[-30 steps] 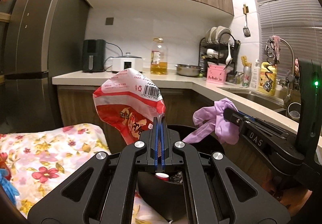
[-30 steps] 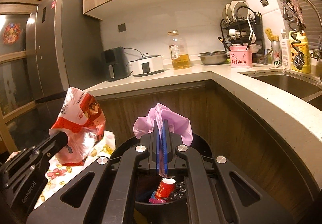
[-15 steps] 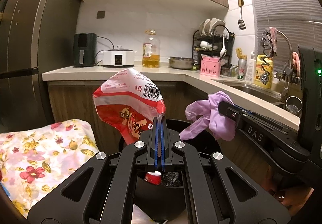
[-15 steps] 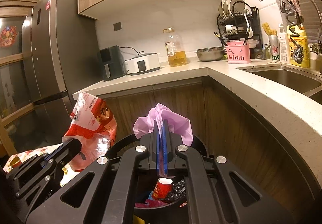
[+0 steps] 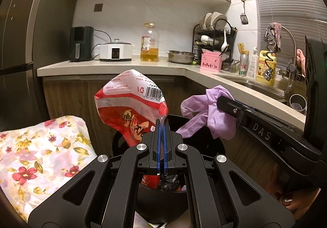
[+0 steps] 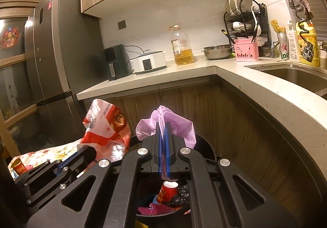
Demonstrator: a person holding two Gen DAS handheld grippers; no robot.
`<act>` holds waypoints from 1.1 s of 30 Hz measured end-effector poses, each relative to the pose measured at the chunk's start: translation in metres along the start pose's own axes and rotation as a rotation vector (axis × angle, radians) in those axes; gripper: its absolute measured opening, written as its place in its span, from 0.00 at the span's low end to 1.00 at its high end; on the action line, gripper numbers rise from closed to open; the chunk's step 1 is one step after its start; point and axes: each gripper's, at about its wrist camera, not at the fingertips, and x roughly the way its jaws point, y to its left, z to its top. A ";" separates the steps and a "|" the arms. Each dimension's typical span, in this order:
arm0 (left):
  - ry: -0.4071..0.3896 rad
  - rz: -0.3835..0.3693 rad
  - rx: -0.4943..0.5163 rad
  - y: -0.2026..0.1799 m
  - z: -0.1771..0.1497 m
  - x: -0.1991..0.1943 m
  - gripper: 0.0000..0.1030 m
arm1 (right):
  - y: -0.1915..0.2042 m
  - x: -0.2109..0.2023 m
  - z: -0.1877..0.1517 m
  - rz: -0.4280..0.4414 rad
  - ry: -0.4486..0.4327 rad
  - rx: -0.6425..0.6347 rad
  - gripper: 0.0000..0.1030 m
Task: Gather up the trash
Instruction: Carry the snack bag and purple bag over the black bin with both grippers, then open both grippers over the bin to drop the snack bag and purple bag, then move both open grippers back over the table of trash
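Trash bin holding red cup only in right view, left hand-held gripper pinching snack bag, right hand-held gripper pinching purple bag

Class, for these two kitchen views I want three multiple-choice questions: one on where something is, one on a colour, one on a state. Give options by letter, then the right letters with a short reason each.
1. Where does the oil bottle stand?
A. on the counter
B. in the sink
C. on the floor

2. What colour is the glove in the right hand-held gripper?
A. green
B. purple
C. black

3. How is the left hand-held gripper?
A. wide open, empty
B. shut on the snack bag
C. lying in the bin

Answers:
1 A, it stands on the counter beside the steel bowl.
2 B, pale purple folds show past the fingers.
3 B, the bag's edge is pinched above the bin.
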 end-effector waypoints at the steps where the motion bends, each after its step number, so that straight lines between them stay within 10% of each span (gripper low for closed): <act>1: 0.004 -0.006 0.000 0.000 -0.001 0.002 0.01 | -0.002 0.001 0.001 0.002 0.002 0.001 0.04; 13: 0.034 -0.036 -0.008 0.003 -0.010 0.013 0.04 | -0.008 0.009 -0.001 0.016 0.019 0.023 0.13; 22: 0.024 -0.014 -0.056 0.017 -0.013 0.007 0.51 | -0.009 0.008 -0.003 0.006 0.020 0.032 0.37; 33: 0.002 0.112 -0.100 0.035 -0.021 -0.034 0.72 | 0.001 -0.003 -0.013 -0.010 0.038 0.021 0.67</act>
